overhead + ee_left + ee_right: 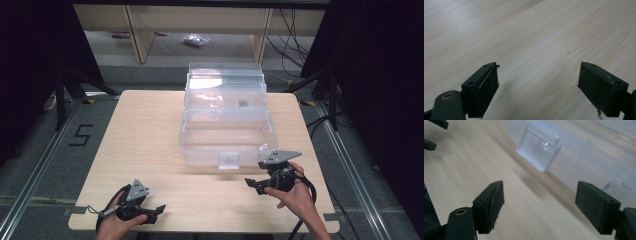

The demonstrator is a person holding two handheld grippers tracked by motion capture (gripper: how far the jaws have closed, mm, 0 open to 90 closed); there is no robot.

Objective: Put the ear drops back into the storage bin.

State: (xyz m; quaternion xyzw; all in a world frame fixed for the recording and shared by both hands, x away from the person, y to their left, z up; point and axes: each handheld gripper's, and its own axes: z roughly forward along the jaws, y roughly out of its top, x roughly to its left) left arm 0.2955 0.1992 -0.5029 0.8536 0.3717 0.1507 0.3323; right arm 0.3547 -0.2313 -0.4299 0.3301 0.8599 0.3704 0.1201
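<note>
High view gives us the clear lidded box (pixel 227 127) mid-worktop (pixel 145 130), its latch (pixel 229 160) facing us. Our right tool (pixel 251 183) hangs released near that latch, probably to reach it; our left tool (pixel 159 208) waits released, apart.

one clear box (pixel 227 120) — two grippers (pixel 159 209) (pixel 251 183)

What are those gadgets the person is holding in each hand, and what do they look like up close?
They are two hand-held grippers. The left gripper and right gripper are both black, each topped by a grey three-cornered plate, with a black cable trailing back from it. Each ends in two flat, blocky black jaws with small screw holes, and a brass-coloured pivot shows at the base. The forearms show no sleeves.
</note>
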